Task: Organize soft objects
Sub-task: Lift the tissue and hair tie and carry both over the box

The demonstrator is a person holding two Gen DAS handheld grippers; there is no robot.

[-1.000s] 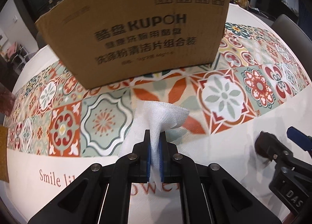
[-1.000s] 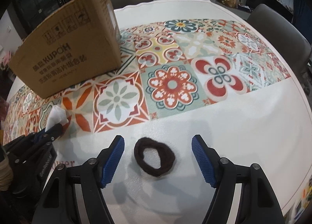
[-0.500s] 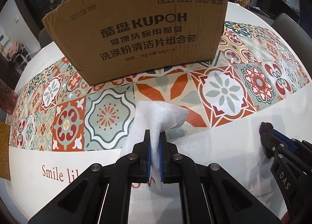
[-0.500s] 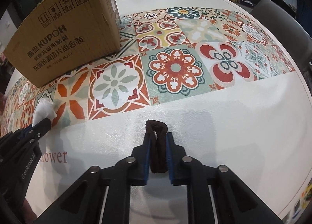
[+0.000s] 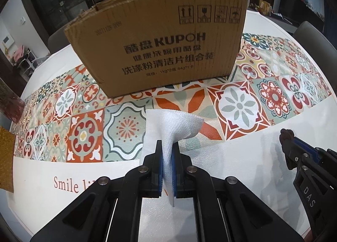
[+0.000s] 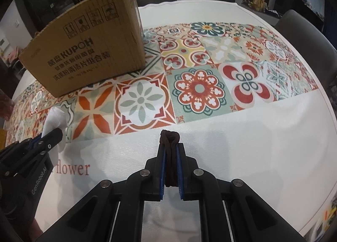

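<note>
Round table [image 6: 263, 147] under a white cloth, a band of patterned tiles [image 6: 198, 88] printed across the middle and red lettering along the near white margin at lower left of both views. Open-topped cardboard box [image 5: 168, 52] standing directly on the tile band, upper centre in the left wrist view, upper left in the right wrist view [image 6: 88, 48]. Tan mat edge [image 5: 7, 162] at far left, resting on the cloth.

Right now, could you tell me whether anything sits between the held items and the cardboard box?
Nothing visible does. The left gripper holds the white cloth, the right gripper the dark hair tie; only bare patterned tablecloth lies before the cardboard box.
</note>
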